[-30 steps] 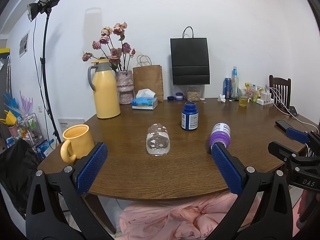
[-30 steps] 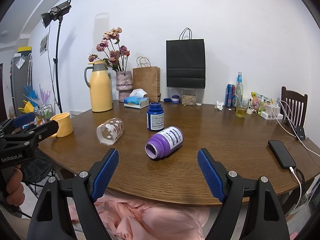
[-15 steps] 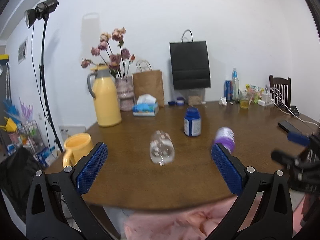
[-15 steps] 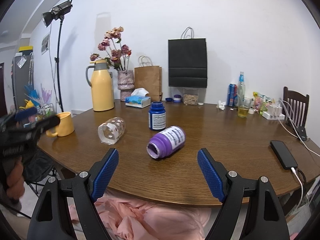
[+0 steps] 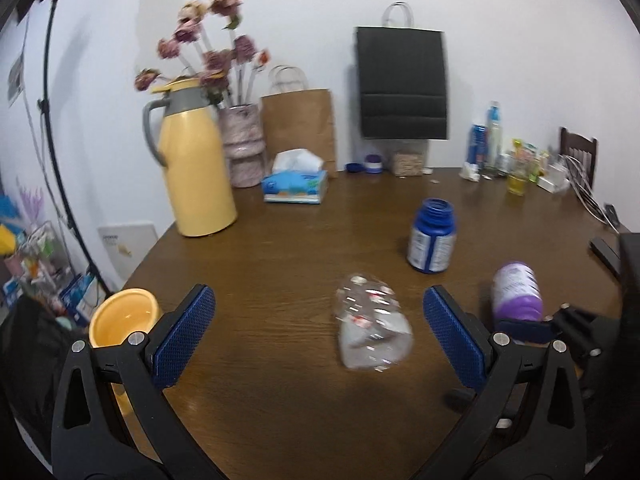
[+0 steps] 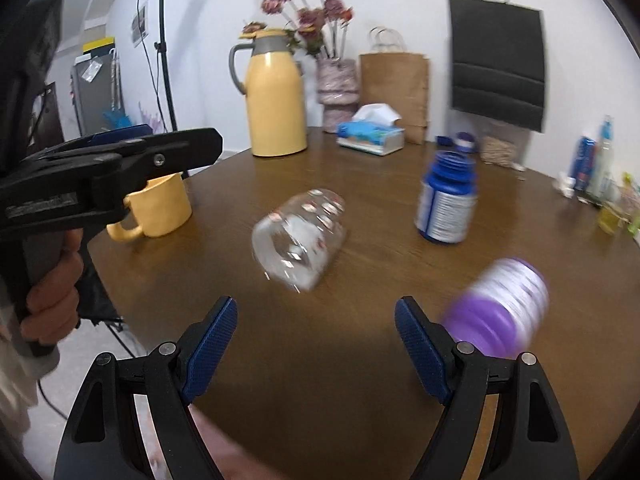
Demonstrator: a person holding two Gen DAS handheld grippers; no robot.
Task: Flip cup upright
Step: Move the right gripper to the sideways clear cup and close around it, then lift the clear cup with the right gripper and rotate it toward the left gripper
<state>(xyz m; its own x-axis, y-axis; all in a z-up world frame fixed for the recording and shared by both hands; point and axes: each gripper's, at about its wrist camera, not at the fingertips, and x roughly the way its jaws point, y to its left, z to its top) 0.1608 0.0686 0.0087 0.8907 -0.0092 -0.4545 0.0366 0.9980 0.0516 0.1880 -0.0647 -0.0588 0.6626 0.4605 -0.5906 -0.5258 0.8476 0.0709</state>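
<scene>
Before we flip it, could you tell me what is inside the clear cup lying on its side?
The clear cup looks empty: the wooden table shows through its wall and open mouth. Motion blur and the printed dots could hide anything small inside.

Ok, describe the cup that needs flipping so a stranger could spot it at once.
Start at the tall yellow thermos jug at the back of the round wooden table, then come forward to the middle. The clear glass cup with small red-and-white prints lies there on its side. Unlike the yellow mug and blue bottle either side of it, it is see-through and toppled.
</scene>
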